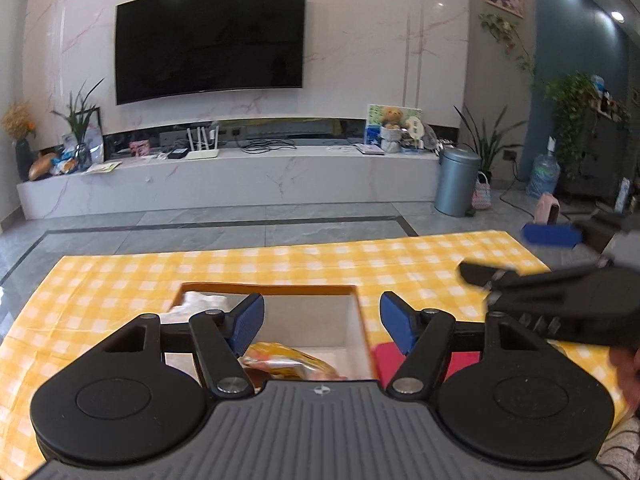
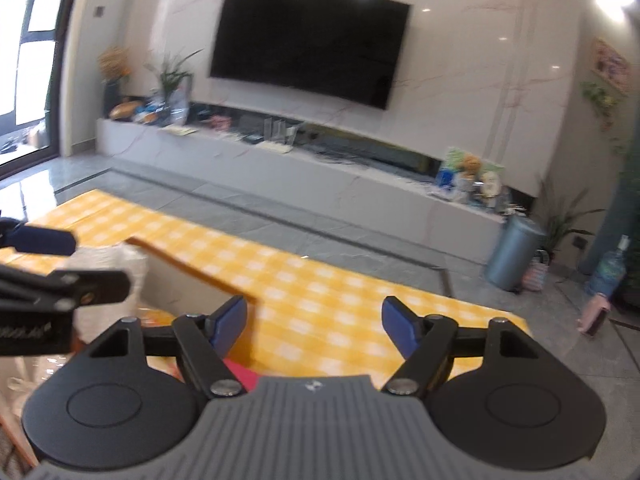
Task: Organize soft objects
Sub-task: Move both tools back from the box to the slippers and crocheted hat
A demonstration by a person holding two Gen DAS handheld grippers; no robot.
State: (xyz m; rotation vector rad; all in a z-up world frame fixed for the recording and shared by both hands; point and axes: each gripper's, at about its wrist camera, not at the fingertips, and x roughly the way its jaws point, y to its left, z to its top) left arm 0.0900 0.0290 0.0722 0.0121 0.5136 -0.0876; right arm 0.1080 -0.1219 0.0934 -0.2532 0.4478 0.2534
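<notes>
An open box (image 1: pixel 356 320) with an orange rim and white inner walls sits on the bench (image 1: pixel 120 280), which is covered by a yellow-and-white checked cloth. Inside the box, a yellow crinkled packet (image 1: pixel 288 360) lies at the near side and something soft and white (image 1: pixel 200 302) rests in the far left corner. A flat red item (image 1: pixel 386 360) lies on the cloth just right of the box, touching or nearly touching its wall. The left claw (image 1: pixel 322 322) hangs above the box with its blue pads spread wide and nothing between them. The right claw (image 2: pixel 314 326) is just to its right, over the checked cloth, also spread and empty; its picture is blurred. Beyond the bench lie a grey tiled floor, a long marble TV unit (image 1: pixel 240 184), a dark wall-mounted television (image 1: pixel 210 40), and a metal bin (image 1: pixel 456 182) to the right.
</notes>
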